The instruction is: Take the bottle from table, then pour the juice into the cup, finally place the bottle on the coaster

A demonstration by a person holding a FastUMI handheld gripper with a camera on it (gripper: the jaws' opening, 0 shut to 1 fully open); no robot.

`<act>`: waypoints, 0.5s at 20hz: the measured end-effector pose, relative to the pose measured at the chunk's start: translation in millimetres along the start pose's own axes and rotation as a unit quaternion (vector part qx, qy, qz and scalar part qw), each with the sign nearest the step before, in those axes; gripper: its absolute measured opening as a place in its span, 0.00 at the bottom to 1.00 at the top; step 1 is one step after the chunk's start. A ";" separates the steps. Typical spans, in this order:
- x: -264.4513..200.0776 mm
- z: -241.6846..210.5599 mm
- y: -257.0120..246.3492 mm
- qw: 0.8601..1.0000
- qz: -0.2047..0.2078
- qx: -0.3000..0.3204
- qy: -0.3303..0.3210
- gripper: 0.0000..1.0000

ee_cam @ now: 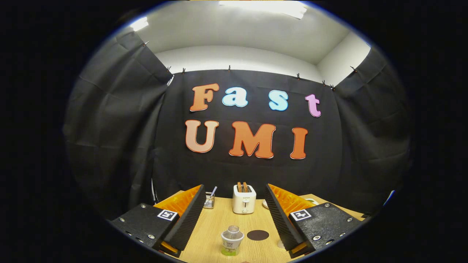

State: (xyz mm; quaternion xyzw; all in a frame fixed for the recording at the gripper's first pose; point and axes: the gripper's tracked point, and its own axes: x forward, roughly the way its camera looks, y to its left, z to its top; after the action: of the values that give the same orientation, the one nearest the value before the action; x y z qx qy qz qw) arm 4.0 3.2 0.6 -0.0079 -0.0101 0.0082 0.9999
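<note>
Gripper view: black ribbed fingers (191,215) spread wide, empty, above the light wooden surface (215,226), small clear plastic bottle with green juice (231,240) between them beside the dark round coaster (257,235); likely light, slippery, squeezable, so grip mid-body.

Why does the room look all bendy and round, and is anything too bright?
In the gripper view, the fisheye lens bows the booth's walls; the ceiling light glares white; the bottle, between the open gripper fingers, the dark coaster beside it and the toaster beyond look sharp and evenly lit.
</note>
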 end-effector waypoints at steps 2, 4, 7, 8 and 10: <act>0.6 -1.7 -0.7 1.000 -0.002 0.001 -0.002 0.96; 0.5 -3.2 -0.6 1.000 -0.004 0.004 -0.002 0.96; 1.9 -10.0 -0.2 1.000 -0.003 0.007 0.003 0.96; 2.6 -12.0 -0.7 1.000 -0.005 0.007 0.005 0.96; 4.3 -18.4 -0.5 1.000 -0.008 0.007 0.011 0.96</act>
State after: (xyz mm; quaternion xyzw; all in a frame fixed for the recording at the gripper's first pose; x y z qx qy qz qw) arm 8.6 2.4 -17.7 -0.0014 0.0005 0.0003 1.0000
